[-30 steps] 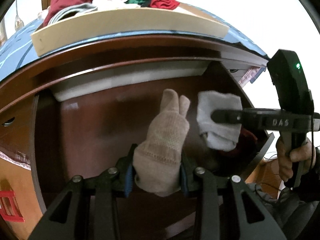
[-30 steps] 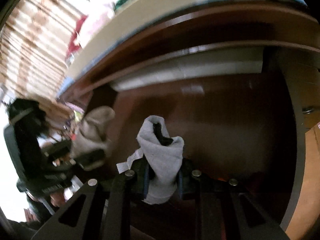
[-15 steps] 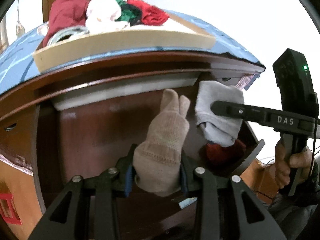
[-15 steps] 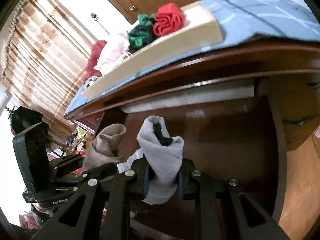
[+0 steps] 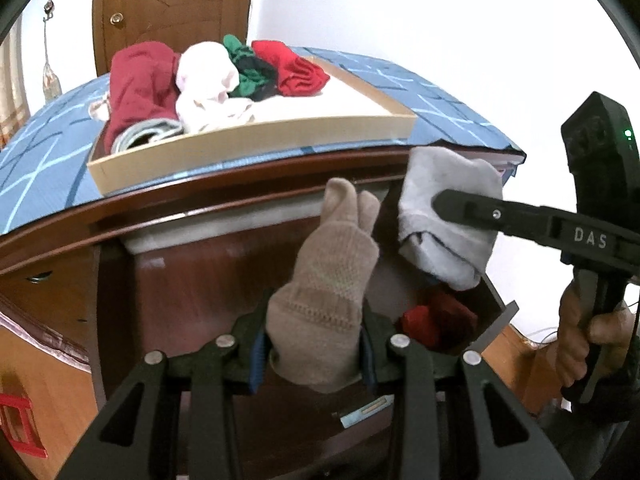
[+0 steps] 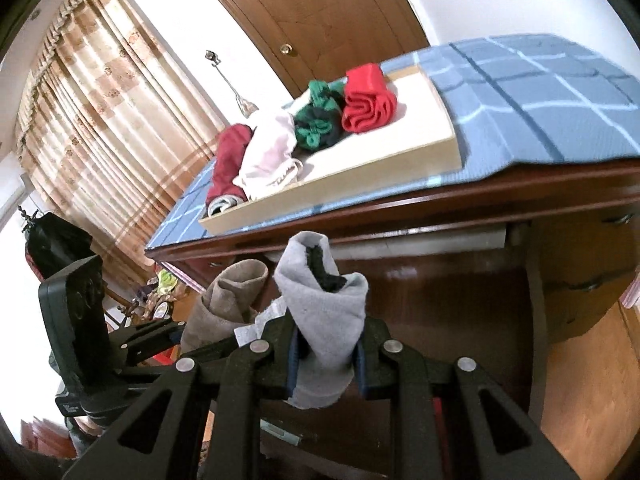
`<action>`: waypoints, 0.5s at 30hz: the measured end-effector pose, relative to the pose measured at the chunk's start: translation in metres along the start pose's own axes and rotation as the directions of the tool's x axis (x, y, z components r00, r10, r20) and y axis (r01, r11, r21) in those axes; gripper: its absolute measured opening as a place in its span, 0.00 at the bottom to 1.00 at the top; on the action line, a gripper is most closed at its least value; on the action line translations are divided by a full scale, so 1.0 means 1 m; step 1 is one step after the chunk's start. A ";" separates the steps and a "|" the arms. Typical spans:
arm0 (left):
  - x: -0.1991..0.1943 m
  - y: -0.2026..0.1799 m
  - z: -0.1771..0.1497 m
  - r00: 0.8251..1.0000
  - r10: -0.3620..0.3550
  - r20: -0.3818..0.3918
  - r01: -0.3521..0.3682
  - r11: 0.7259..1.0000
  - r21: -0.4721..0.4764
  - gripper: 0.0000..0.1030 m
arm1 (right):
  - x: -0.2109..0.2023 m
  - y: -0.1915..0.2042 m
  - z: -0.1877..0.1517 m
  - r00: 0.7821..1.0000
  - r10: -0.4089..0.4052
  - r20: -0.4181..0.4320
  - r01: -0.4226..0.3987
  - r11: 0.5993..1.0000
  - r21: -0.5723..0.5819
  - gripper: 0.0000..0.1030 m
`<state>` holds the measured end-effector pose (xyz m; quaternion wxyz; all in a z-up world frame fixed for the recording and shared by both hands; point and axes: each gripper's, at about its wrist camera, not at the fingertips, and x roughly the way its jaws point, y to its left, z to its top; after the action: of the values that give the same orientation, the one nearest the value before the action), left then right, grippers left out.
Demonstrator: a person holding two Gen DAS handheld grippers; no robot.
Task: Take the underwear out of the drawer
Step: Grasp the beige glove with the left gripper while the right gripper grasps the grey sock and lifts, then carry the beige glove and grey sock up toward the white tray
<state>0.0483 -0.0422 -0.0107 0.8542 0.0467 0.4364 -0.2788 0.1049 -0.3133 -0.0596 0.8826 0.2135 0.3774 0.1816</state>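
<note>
My left gripper (image 5: 312, 354) is shut on a rolled beige knitted garment (image 5: 326, 284) and holds it above the open dark wood drawer (image 5: 208, 292). My right gripper (image 6: 325, 358) is shut on a rolled grey garment (image 6: 326, 316) with a black inside. In the left wrist view the grey garment (image 5: 448, 224) hangs at the right, level with the dresser's top edge. In the right wrist view the beige garment (image 6: 230, 300) and the left gripper (image 6: 160, 336) are at the left. A red garment (image 5: 436, 318) lies in the drawer's right corner.
On the dresser top a blue checked cloth (image 6: 532, 92) carries a shallow cardboard tray (image 5: 256, 148) with several rolled garments: dark red, white, green and red. A wooden door (image 6: 340, 12) and curtains (image 6: 104, 92) are behind. Wood floor (image 6: 580, 412) lies at the right.
Both grippers have risen with their garments, from down inside the drawer to about the dresser's top edge. The tray's contents have come fully into view.
</note>
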 end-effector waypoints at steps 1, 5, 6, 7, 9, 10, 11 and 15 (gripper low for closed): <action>-0.001 0.000 0.002 1.000 0.005 0.005 -0.005 1.000 0.002 0.34 | -0.001 0.001 0.001 1.000 0.000 0.005 0.000 1.000 -0.003 0.23; -0.005 -0.003 0.006 0.999 0.027 0.026 -0.027 1.000 0.013 0.34 | -0.005 0.004 0.005 1.000 0.005 0.024 -0.005 1.000 -0.001 0.23; -0.006 -0.004 0.006 0.999 0.027 0.029 -0.028 1.000 0.014 0.34 | -0.005 0.004 0.005 1.000 0.004 0.027 -0.004 1.000 -0.001 0.23; -0.006 -0.005 0.006 0.999 0.025 0.030 -0.025 1.000 0.016 0.34 | -0.006 0.004 0.005 1.000 0.004 0.031 -0.004 1.000 -0.001 0.23; -0.008 -0.007 0.006 0.999 0.023 0.032 -0.024 0.999 0.023 0.34 | -0.009 0.006 0.006 0.999 0.006 0.039 -0.006 1.000 -0.001 0.23; -0.009 -0.007 0.006 0.999 0.024 0.035 -0.025 0.999 0.025 0.34 | -0.011 0.007 0.006 0.999 0.007 0.046 -0.007 1.000 -0.001 0.23; -0.010 -0.008 0.007 0.999 0.025 0.039 -0.026 0.999 0.026 0.34 | -0.013 0.008 0.006 0.999 0.006 0.054 -0.006 1.000 -0.003 0.23; -0.016 -0.010 0.011 0.997 0.035 0.067 -0.037 0.999 0.021 0.34 | -0.019 0.012 0.010 0.996 0.002 0.087 0.000 1.000 -0.016 0.23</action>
<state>0.0437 -0.0476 0.0097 0.8725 0.0546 0.4039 -0.2695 0.0980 -0.3151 -0.0358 0.8998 0.2142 0.3372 0.1755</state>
